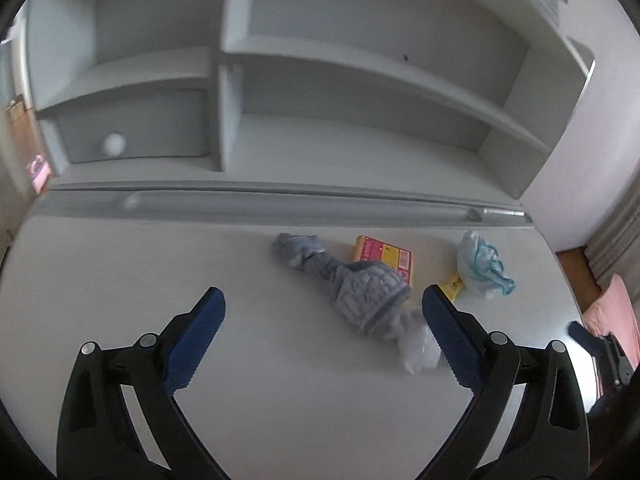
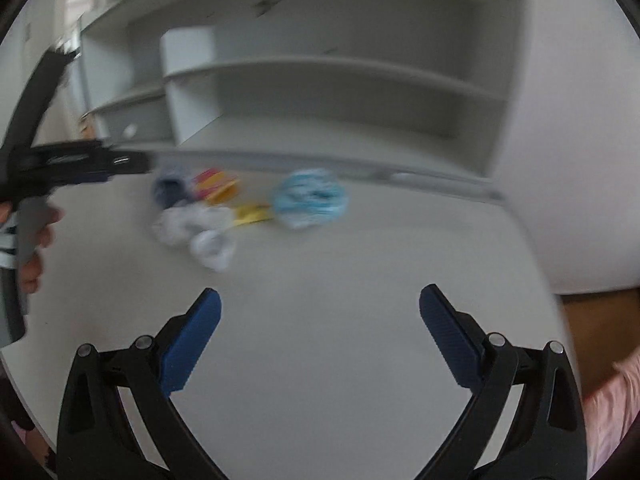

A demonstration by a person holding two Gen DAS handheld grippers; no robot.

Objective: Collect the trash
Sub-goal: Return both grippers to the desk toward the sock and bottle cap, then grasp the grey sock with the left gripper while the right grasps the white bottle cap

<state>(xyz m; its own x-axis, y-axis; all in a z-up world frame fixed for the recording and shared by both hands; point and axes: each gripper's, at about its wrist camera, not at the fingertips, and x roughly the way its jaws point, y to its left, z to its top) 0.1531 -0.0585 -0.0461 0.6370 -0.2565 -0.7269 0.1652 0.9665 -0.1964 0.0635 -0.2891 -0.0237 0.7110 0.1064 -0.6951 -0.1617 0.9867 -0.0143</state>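
Trash lies on a white desk [image 1: 120, 272]. In the left wrist view I see a crumpled grey-blue wrapper [image 1: 360, 292], a yellow and pink box [image 1: 382, 256], a white and teal plastic bag [image 1: 482, 266], a small yellow scrap [image 1: 454, 286] and a clear crumpled plastic piece [image 1: 418, 350]. My left gripper [image 1: 324, 300] is open and empty, just short of the wrapper. My right gripper [image 2: 320, 300] is open and empty over bare desk [image 2: 360, 280]. The blurred right wrist view shows the teal bag [image 2: 310, 198], the box [image 2: 216, 186] and white plastic [image 2: 212, 246] farther off.
A white shelf unit [image 1: 360, 60] with open compartments stands at the back of the desk, with a round knob [image 1: 115, 145] on a drawer. The left hand-held gripper [image 2: 80, 160] shows at the left of the right wrist view. The desk's right edge [image 1: 568, 280] drops to a wooden floor.
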